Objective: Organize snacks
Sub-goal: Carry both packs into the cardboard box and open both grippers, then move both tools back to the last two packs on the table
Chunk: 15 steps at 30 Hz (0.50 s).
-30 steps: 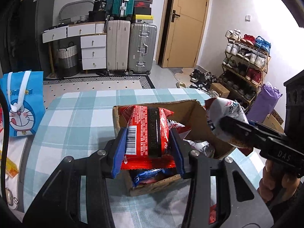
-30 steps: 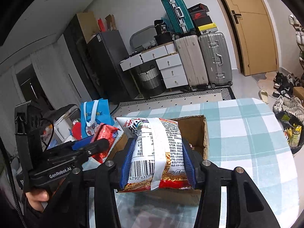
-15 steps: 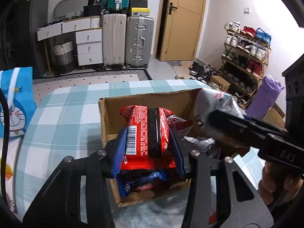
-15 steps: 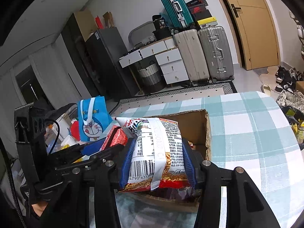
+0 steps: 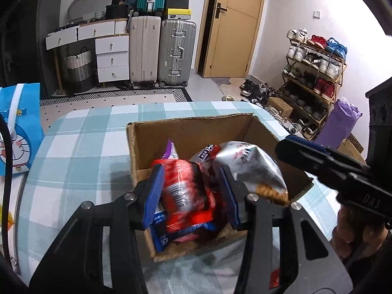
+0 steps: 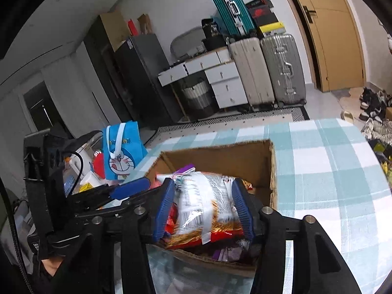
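Note:
An open cardboard box [image 5: 191, 122] [image 6: 215, 147] holding several snack packets stands on the teal checked table [image 5: 85, 142]. My left gripper [image 5: 191, 193] hangs over the box's near left corner. Its jaws are opening, and a blurred red packet [image 5: 183, 191] slips down between them, with a gap at the right pad. My right gripper [image 6: 203, 205] is over the box's near right part. Its jaws are opening too, and a white and orange packet [image 6: 205, 203] [image 5: 250, 166] sags between the pads into the box.
A blue cartoon gift bag [image 5: 19, 127] [image 6: 122, 152] stands off the table's left side among other clutter. Beyond the table are suitcases [image 5: 176, 51], white drawers, a door and a shoe rack [image 5: 313, 68]. A hand [image 5: 348, 232] holds the right gripper.
Both grippers sank toward the box. Both jaws have widened, and the red packet and the white packet, upright in the grip before, now drop into the box.

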Tool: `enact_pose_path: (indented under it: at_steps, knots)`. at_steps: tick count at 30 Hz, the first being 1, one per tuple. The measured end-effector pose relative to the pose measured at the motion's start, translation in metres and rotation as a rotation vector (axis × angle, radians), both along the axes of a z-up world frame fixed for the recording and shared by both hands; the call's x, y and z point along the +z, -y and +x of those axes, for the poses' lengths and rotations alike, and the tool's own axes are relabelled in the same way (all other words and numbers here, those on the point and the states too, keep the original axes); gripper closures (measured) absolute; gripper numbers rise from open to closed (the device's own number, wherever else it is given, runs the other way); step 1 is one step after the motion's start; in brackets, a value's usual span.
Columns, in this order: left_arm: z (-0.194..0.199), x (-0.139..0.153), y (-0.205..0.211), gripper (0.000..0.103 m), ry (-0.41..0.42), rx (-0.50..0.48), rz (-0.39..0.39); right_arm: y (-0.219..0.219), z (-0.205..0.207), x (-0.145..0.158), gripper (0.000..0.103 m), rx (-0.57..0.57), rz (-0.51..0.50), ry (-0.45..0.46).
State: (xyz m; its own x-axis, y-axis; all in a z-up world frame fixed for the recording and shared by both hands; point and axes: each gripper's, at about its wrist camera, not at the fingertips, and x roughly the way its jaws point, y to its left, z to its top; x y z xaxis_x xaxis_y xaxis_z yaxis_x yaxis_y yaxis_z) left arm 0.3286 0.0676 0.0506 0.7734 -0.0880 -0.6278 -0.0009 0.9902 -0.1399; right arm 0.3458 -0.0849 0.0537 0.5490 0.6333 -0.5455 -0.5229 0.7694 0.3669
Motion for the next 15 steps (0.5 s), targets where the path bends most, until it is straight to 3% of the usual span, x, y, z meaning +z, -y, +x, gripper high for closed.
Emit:
enact_pose_path:
  at_steps: [3, 4, 6, 8, 10, 15]
  knots:
    - [-0.011, 0.003, -0.002, 0.030, 0.011, 0.013, 0.010, 0.005, -0.006, 0.006, 0.048, 0.012, -0.015, 0.008]
    - [-0.015, 0.004, -0.002, 0.021, 0.016, 0.018, 0.011, 0.007, -0.008, 0.007, 0.037, 0.019, -0.017, 0.006]
    - [-0.027, 0.007, -0.007, 0.019, 0.025, 0.019, 0.006, 0.014, -0.017, 0.010, 0.021, 0.018, -0.014, 0.007]
    - [-0.037, 0.006, -0.011, 0.010, 0.015, 0.022, -0.002, 0.021, -0.024, 0.011, 0.005, 0.010, -0.011, -0.003]
    - [-0.049, 0.005, -0.014, 0.000, 0.006, 0.037, -0.001, 0.029, -0.034, 0.012, 0.001, -0.009, -0.010, -0.007]
    - [-0.087, 0.003, -0.021, 0.000, 0.005, 0.057, -0.015, 0.049, -0.056, 0.009, 0.001, -0.084, -0.041, -0.066]
